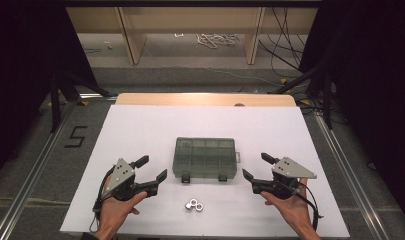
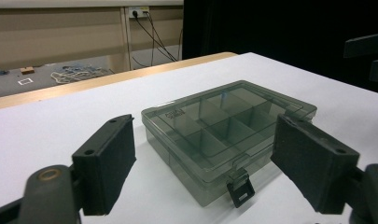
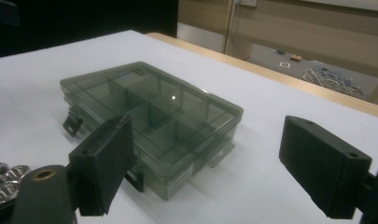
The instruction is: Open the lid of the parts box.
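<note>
A smoky clear plastic compartment box (image 1: 205, 157) lies shut in the middle of the white board, its two dark latches hanging toward me. It looks empty through the lid (image 2: 224, 126) (image 3: 154, 112). Two metal nuts (image 1: 194, 205) lie side by side on the board just in front of the box, also seen at the lower left of the right gripper view as metal nuts (image 3: 4, 179). My left gripper (image 1: 151, 170) rests open left of the box, jaws pointing at it. My right gripper (image 1: 257, 167) rests open right of the box. Neither holds anything.
The white board (image 1: 140, 125) covers a wooden table whose far edge (image 1: 205, 99) shows beyond it. Black stands and cables sit on the floor behind, and dark curtains hang at both sides.
</note>
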The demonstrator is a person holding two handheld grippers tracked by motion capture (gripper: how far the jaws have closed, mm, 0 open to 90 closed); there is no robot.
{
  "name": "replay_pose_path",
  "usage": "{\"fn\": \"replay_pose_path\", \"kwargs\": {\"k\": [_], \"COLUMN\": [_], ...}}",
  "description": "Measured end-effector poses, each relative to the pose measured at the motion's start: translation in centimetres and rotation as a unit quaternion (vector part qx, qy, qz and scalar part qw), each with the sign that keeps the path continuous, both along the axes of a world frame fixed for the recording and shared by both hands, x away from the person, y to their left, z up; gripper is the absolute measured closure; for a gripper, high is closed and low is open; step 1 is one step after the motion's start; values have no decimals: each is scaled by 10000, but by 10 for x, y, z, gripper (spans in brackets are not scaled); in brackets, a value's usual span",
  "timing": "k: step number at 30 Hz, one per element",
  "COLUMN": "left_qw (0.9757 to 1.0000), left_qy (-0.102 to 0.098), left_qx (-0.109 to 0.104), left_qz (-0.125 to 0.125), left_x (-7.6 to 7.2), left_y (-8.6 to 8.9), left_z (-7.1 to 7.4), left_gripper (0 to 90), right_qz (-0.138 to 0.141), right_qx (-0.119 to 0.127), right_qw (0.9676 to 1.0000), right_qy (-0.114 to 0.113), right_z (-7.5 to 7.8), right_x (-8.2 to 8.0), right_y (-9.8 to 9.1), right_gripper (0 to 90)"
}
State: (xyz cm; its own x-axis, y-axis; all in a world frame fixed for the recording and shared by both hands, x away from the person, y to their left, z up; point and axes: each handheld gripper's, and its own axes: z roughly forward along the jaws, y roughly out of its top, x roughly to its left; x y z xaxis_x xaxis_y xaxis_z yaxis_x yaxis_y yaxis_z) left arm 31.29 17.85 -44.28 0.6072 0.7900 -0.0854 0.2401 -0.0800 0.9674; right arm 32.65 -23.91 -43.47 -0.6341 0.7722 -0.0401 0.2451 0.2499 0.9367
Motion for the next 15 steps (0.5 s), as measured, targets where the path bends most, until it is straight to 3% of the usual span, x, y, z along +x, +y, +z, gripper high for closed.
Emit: {"fn": "replay_pose_path", "kwargs": {"k": [3, 5, 15], "left_qw": [10000, 9999, 9990], "left_qy": [33, 88, 274], "left_qx": [74, 105, 351], "left_qz": [-6, 7, -10], "left_x": [4, 6, 23], "left_y": [0, 0, -1], "left_z": [-2, -4, -14], "left_gripper": [219, 229, 287], "right_qz": [43, 50, 125], "right_qx": [-169, -253, -531], "right_qw": [9998, 9997, 9983], "right_qy": [51, -35, 217], "right_z": [0, -1, -11], "right_x": [4, 9, 30], "right_y": [-3, -6, -10], "right_gripper": [236, 251, 316]}}
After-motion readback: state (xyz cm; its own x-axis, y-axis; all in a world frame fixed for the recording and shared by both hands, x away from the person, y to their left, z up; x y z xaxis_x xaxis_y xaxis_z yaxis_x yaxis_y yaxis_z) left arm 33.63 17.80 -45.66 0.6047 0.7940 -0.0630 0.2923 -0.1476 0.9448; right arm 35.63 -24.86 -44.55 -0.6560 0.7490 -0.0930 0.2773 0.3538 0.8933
